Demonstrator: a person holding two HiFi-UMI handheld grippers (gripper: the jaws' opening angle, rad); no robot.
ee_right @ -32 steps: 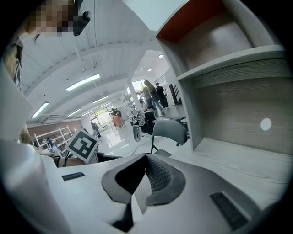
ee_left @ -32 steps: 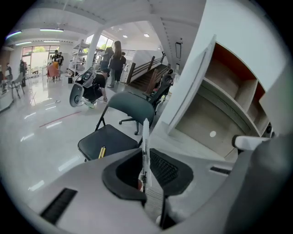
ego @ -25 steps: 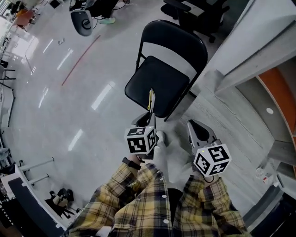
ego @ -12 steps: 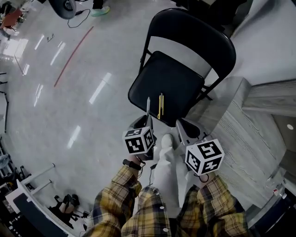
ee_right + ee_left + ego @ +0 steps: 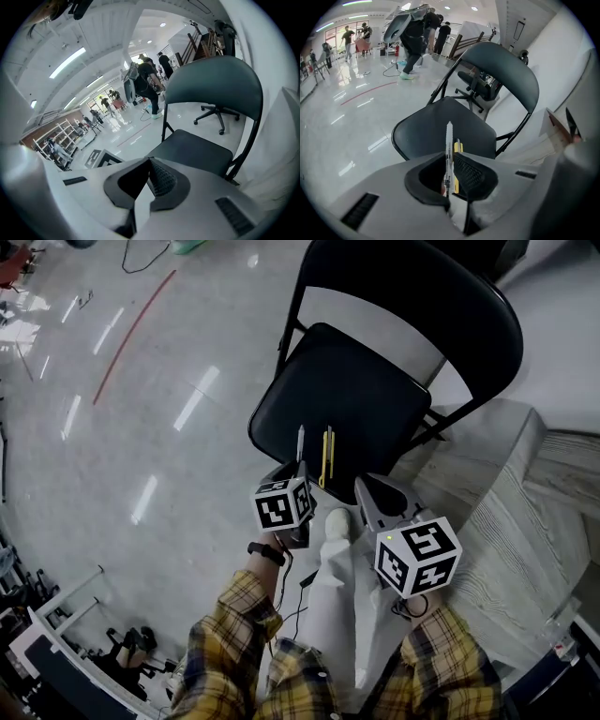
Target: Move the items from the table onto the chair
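A black folding chair (image 5: 347, 390) stands right in front of me. My left gripper (image 5: 301, 474) hangs over the seat's near edge. It is shut on a thin white pen (image 5: 300, 442) and a yellow cutter (image 5: 325, 456), both sticking out forward over the seat. In the left gripper view the pen (image 5: 449, 140) and the cutter (image 5: 457, 147) sit side by side between the jaws of that gripper (image 5: 451, 161), above the chair seat (image 5: 436, 124). My right gripper (image 5: 368, 495) is beside the left one, near the seat's front corner. It (image 5: 149, 164) is shut with nothing in it.
A pale wood-grain surface (image 5: 506, 521) runs along the right of the chair. Glossy floor (image 5: 141, 427) with a red line lies to the left. My white shoe (image 5: 336, 519) is under the grippers. People and an office chair (image 5: 218, 115) are far behind.
Both grippers have come down and forward toward the chair seat, which now looks larger and nearer. The pen and the cutter stay in the left gripper but have spread apart.
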